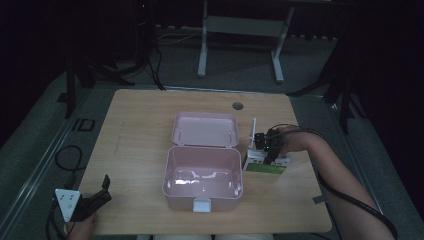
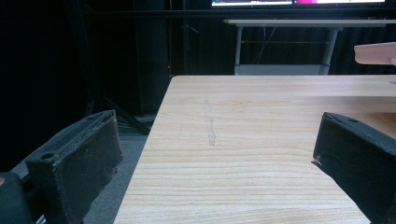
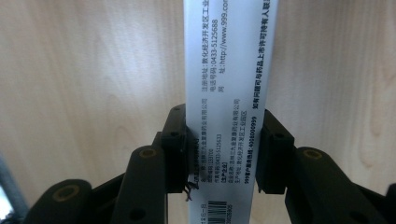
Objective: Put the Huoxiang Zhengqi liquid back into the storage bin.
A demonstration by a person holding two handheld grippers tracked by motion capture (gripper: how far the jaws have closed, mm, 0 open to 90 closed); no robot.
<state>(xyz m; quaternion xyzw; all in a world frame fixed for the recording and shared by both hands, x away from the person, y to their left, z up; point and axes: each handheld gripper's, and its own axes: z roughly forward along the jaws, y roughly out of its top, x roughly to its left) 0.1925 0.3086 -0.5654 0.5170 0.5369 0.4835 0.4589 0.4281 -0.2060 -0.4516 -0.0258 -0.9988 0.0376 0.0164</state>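
A white carton with a green side (image 1: pixel 267 166) lies on the wooden table (image 1: pixel 140 150), just right of the open pink box (image 1: pixel 202 192). My right gripper (image 1: pixel 266 150) reaches down onto the carton from above. In the right gripper view the narrow white printed carton (image 3: pixel 229 56) runs up between the jaws, and my right gripper (image 3: pixel 226 128) is shut on it, with both pads pressing its long sides. My left gripper (image 1: pixel 105 192) rests at the table's front left corner. Its jaws stand wide apart, and between them is bare tabletop (image 2: pixel 219 123).
The pink box's lid (image 1: pixel 205 129) lies folded back behind it, and a white clasp (image 1: pixel 202 205) sits on its front wall. A thin white upright piece (image 1: pixel 253 132) stands just behind the carton. A cable hole (image 1: pixel 237 105) is near the table's far edge, and a metal desk frame (image 1: pixel 240 30) stands beyond.
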